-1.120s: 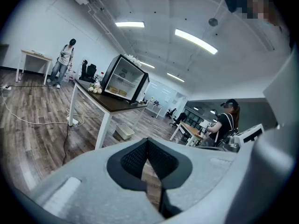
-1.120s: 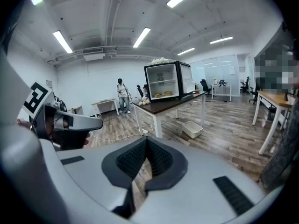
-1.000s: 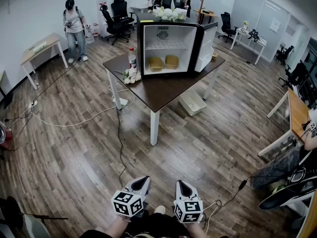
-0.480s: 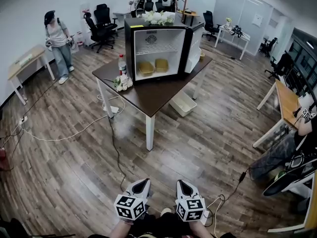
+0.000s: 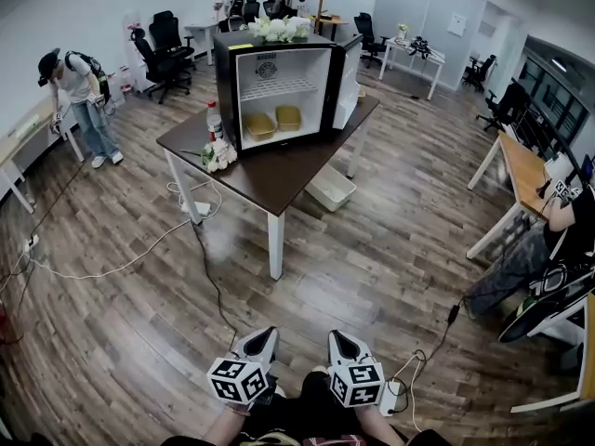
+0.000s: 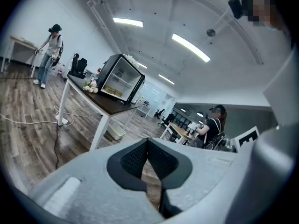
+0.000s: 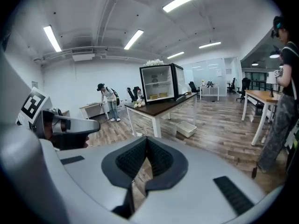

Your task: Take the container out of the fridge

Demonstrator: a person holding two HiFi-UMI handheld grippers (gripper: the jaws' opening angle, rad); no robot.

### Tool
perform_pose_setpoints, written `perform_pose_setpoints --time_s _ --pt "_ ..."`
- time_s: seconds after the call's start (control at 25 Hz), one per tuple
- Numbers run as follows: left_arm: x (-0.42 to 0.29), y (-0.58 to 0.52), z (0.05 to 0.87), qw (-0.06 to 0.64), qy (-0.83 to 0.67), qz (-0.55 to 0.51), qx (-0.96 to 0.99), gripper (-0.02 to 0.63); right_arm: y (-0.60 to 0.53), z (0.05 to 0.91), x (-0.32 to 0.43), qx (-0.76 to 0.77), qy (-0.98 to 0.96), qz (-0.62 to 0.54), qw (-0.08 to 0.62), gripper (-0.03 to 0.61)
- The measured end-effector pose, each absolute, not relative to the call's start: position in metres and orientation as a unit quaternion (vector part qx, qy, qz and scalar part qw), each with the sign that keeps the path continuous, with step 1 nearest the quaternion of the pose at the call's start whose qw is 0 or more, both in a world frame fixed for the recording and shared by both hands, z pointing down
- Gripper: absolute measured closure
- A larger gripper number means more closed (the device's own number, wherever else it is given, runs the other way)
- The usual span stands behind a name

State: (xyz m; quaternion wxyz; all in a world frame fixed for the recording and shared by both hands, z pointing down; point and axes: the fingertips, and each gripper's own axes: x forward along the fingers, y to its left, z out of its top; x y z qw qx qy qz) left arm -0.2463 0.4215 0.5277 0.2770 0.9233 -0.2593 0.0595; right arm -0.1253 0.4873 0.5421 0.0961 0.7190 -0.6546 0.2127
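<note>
A small black fridge (image 5: 279, 86) stands on a dark table (image 5: 279, 175) with its door swung open to the right. Two yellow containers (image 5: 273, 122) sit side by side on its lower shelf. The fridge also shows far off in the left gripper view (image 6: 120, 80) and in the right gripper view (image 7: 161, 83). My left gripper (image 5: 263, 334) and right gripper (image 5: 337, 336) are low in the head view, far from the table, both shut and empty.
A bottle (image 5: 215, 121) and white flowers (image 5: 218, 155) stand at the table's left edge. A white bin (image 5: 330, 189) lies under the table. Cables (image 5: 200, 258) trail over the wood floor. A person (image 5: 79, 100) stands at left; another sits at right (image 5: 558, 249). Desks and office chairs line the room.
The view has shifted: the table and fridge now sit lower and further left in the head view, and look a little nearer. Both grippers stay shut and low.
</note>
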Motion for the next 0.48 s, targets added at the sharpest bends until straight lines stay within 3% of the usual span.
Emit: perform_pose_setpoints --time_s 0.48 --pt "-0.235 0.39 0.547 0.258 -0.292 0.098 0.916 0.606 0.438 0.567 -0.089 0.721 -0.635 0.265 0.082 0.54"
